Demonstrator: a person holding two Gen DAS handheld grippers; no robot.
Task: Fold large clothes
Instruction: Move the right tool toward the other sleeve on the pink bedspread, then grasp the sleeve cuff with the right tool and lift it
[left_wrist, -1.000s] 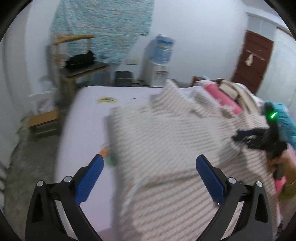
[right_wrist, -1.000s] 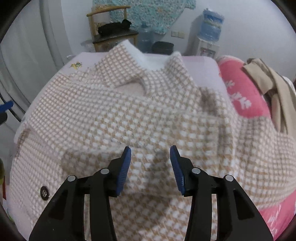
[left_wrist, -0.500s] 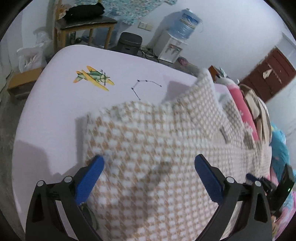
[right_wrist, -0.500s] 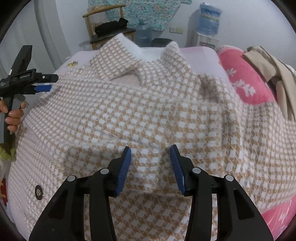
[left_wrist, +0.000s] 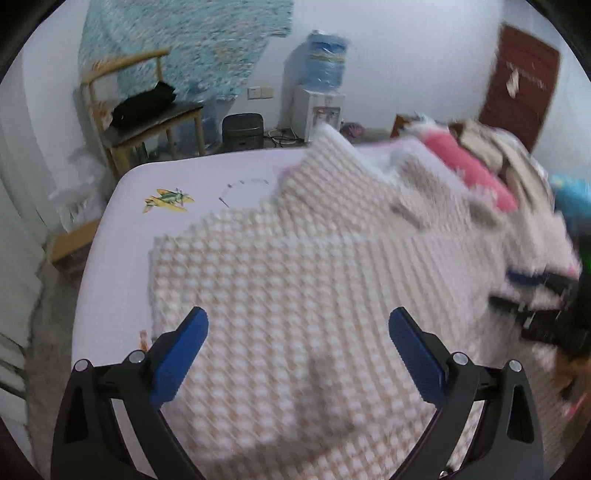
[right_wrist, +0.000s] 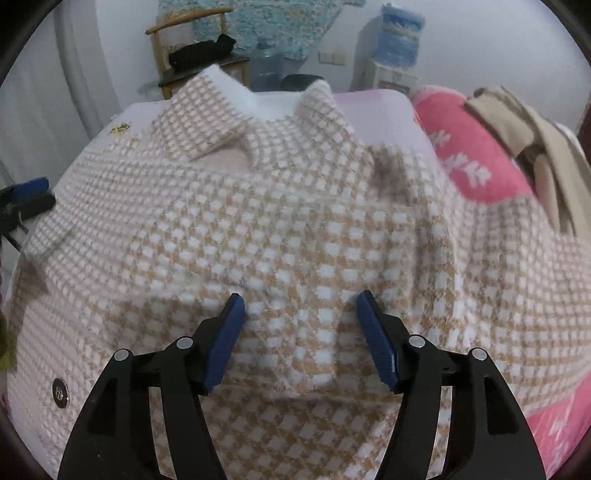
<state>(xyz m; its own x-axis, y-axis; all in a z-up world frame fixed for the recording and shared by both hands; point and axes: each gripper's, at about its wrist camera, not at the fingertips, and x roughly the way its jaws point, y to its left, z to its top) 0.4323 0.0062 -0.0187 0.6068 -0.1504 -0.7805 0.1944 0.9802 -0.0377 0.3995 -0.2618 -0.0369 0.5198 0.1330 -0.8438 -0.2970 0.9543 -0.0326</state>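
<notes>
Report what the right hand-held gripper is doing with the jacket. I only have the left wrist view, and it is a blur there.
Observer: The right hand-held gripper is opening its jaws. A raised fold of the checked jacket sits between them, and the pads are not pressing on it.
Operator: Name a landmark on the jacket that I can't see.
Observer: A round metal snap button sits low on the left in the right wrist view.
Operator: Say where my left hand-held gripper shows from there.
Observer: The left hand-held gripper pokes in at the far left, beside the jacket's edge.
</notes>
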